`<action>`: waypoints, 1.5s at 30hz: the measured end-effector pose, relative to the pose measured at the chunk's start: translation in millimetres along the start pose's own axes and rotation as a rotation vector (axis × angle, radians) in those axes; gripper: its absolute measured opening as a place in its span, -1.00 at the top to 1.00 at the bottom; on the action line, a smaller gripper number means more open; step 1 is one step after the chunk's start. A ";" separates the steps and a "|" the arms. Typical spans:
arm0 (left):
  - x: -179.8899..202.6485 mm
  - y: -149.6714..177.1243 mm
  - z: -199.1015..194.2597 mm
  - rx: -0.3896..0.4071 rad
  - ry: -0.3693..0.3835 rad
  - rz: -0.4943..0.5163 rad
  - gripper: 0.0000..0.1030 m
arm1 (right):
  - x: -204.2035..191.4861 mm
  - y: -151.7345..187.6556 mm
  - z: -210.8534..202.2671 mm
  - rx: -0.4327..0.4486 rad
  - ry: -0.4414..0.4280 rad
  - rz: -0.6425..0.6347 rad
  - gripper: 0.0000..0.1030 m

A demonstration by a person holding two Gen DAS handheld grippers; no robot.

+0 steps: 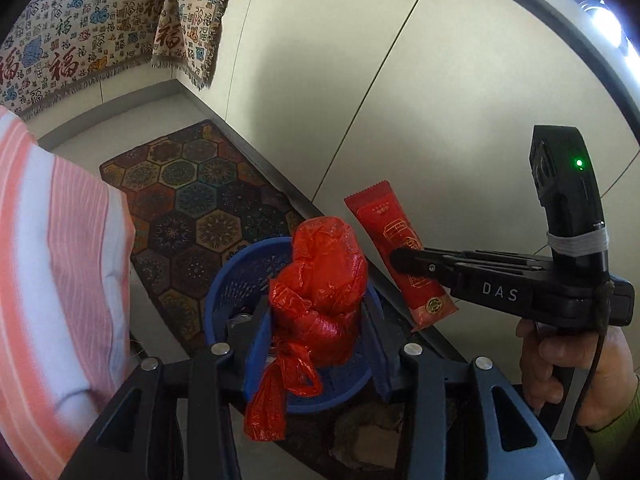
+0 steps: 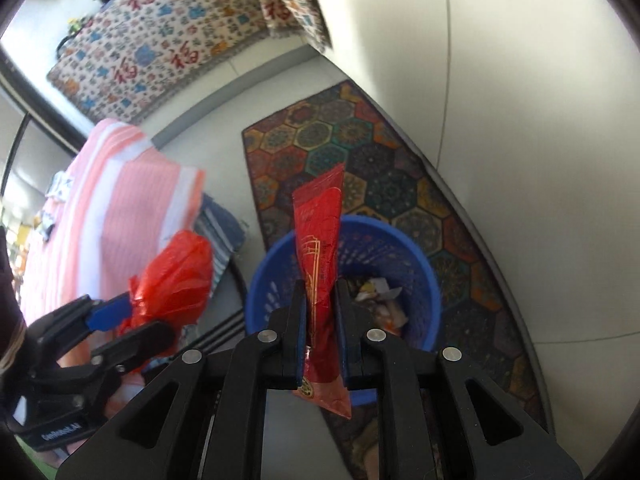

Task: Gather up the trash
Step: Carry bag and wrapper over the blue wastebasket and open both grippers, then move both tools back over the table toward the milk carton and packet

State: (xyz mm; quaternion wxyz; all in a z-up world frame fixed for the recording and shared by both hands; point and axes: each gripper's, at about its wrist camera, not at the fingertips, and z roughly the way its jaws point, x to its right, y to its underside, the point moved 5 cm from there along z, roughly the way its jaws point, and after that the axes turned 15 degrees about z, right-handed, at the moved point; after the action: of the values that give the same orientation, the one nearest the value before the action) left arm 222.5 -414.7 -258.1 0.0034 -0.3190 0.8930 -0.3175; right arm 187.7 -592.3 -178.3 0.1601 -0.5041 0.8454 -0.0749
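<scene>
Right wrist view, nearest first: the right gripper (image 2: 320, 320) is clamped on a long flat red foil snack wrapper (image 2: 320, 248), pinched near its lower third so most of its length stands up past the fingertips and a short tail hangs below. Just beyond sits the round blue perforated plastic waste basket (image 2: 416, 248), with paper scraps already in the bottom, on a dark hexagon-patterned floor mat (image 2: 384, 168).

Left wrist view shows the left gripper (image 1: 318, 312) closed on a crumpled, knotted red plastic bag (image 1: 324, 280), its blue pads squeezing the bundle's middle above the same basket.

Risks, as I judge them: the wrapper is light and flat, so let go from beside the rim it could flutter onto the mat. The bag is bulky and soft; its film may cling to a pad or catch the rim and tip out. Both grippers crowd one opening and could knock each other. Farther off, a pink-and-white striped cloth (image 2: 120, 200) lies close enough to brush.
</scene>
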 end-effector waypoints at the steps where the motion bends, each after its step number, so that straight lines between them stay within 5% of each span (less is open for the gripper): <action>1: 0.6 1.5 7.9 -0.005 0.003 -0.004 0.11 | 5.4 3.7 2.8 -0.010 -0.006 0.003 0.68; 3: -2.5 4.2 28.4 -0.026 0.001 -0.010 -0.22 | 14.4 2.9 11.7 -0.010 -0.006 0.010 0.45; 5: -9.4 8.1 46.5 -0.059 -0.024 -0.027 -0.27 | 24.4 4.2 13.1 0.006 0.004 0.042 0.14; 8: -15.0 14.9 55.0 -0.085 -0.024 -0.065 -0.27 | 32.7 0.2 4.5 0.037 -0.001 0.081 0.13; 16: -9.1 28.9 -24.6 0.016 -0.122 -0.028 -0.27 | 10.4 4.4 -25.3 0.164 -0.005 0.029 -0.23; 22: -36.1 61.4 -118.7 0.096 -0.242 -0.079 -0.40 | -70.1 36.9 -40.7 0.250 -0.027 -0.190 -0.29; 25: -75.1 92.2 -166.2 0.106 -0.373 -0.149 -0.46 | -127.4 64.7 -43.5 0.269 -0.087 -0.314 -0.39; 29: -136.1 135.1 -211.2 0.082 -0.550 -0.248 -0.46 | -212.2 115.5 -32.8 0.233 -0.206 -0.451 -0.77; 36: -237.1 175.9 -233.8 0.046 -0.696 -0.409 -0.46 | -319.2 193.0 27.8 0.077 -0.230 -0.695 -0.91; 45: -305.3 130.0 -205.9 -0.009 -0.742 -0.463 -0.95 | -339.6 200.1 53.5 0.097 -0.143 -0.752 -0.99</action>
State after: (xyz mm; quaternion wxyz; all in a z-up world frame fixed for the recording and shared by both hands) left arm 348.9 -46.5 -227.7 0.2516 -0.6032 0.7376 -0.1699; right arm 190.1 -196.6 -219.8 0.2038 -0.7747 0.5836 -0.1331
